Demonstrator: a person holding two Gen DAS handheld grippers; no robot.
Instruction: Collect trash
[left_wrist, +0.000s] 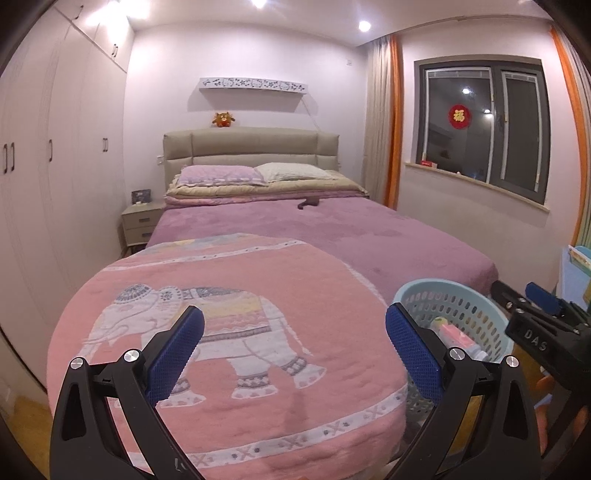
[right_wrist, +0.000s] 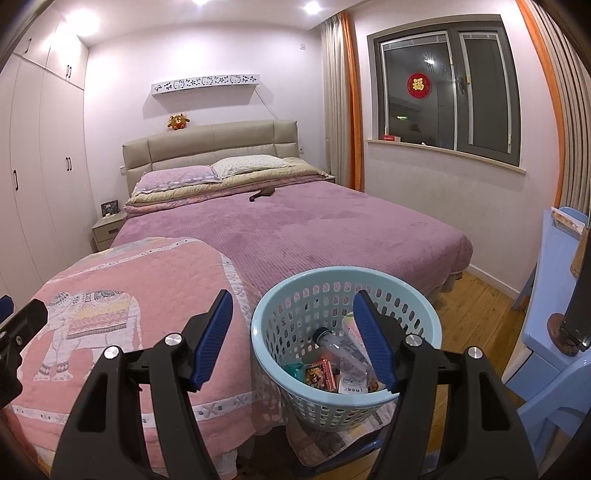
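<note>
A light blue perforated basket (right_wrist: 291, 295) stands beside a table covered by a pink elephant cloth (right_wrist: 122, 291). In it lie a clear plastic bottle (right_wrist: 338, 349), a red packet (right_wrist: 321, 373) and other wrappers. My right gripper (right_wrist: 291, 332) is open and empty, held over the basket's near left rim. My left gripper (left_wrist: 295, 347) is open and empty above the pink cloth (left_wrist: 236, 295). The basket shows at its right in the left wrist view (left_wrist: 461, 291), and the right gripper's body (left_wrist: 543, 325) beyond it.
A bed with a purple cover (right_wrist: 295, 229) stands behind, with a dark object (right_wrist: 262, 192) lying on it. Wardrobes (left_wrist: 55, 166) line the left wall. A blue plastic chair (right_wrist: 546, 325) stands at the right on the wooden floor (right_wrist: 476, 291).
</note>
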